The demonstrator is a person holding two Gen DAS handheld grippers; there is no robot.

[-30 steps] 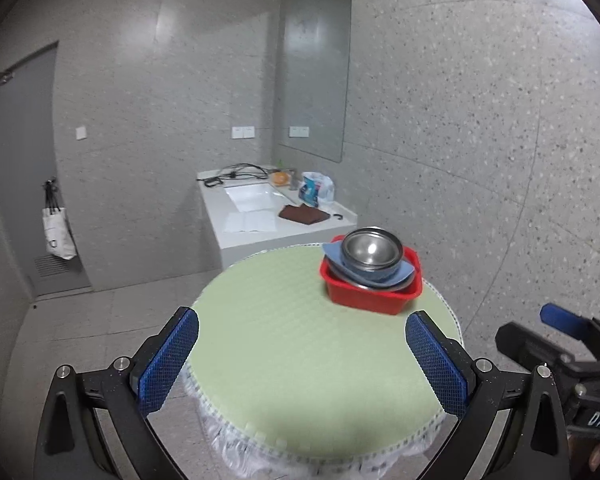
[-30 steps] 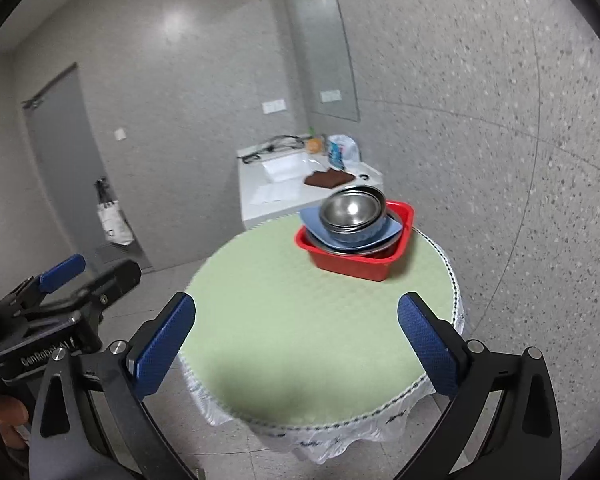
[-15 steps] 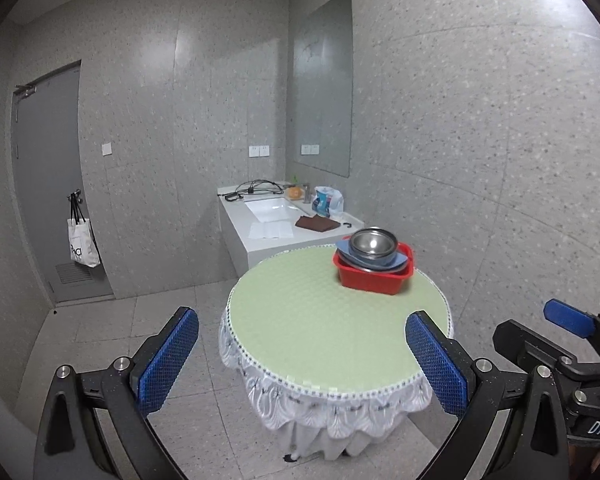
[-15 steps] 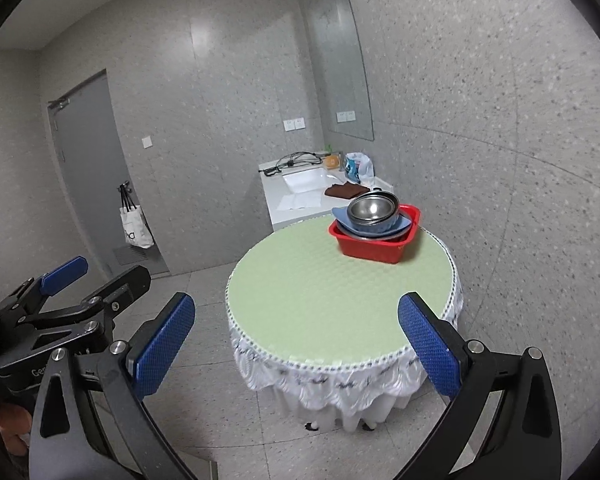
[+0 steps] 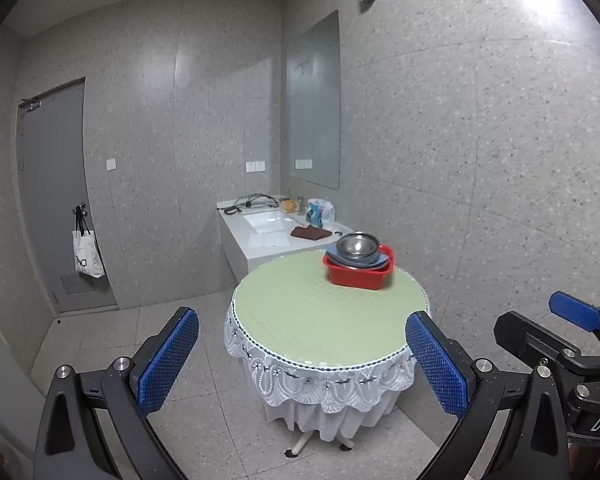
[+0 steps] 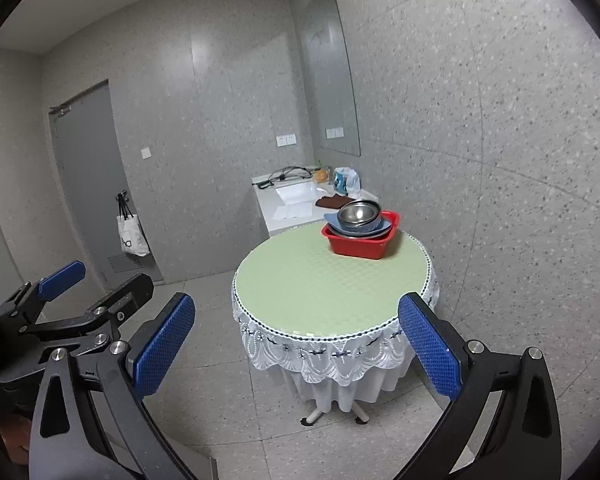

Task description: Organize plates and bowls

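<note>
Both claws have pulled far back from the round table (image 5: 324, 320) since a second ago, so now the whole table, its white lace skirt and the floor under it can be seen, where before only the green top filled the view.

Behind the table is a white sink counter (image 5: 260, 240) against the grey wall, and a white bag (image 5: 86, 258) hangs on the grey door.

On the far side of the table top sits a red tub (image 5: 358, 274). All the dishes are piled inside it: blue plates (image 6: 380, 227) at the bottom and shiny metal bowls (image 5: 357, 245) nested on top.

The left claw (image 5: 302, 364) is wide open and holds nothing. The right claw (image 6: 296, 354) is wide open and empty too. They hang side by side, well away from the tub.

With everything stacked in the tub, the tidy-up looks done, or close to done, and this step looks like stepping away. If more is needed, the claws must go all the way back over the table first, then come down gently on a bowl's rim.
</note>
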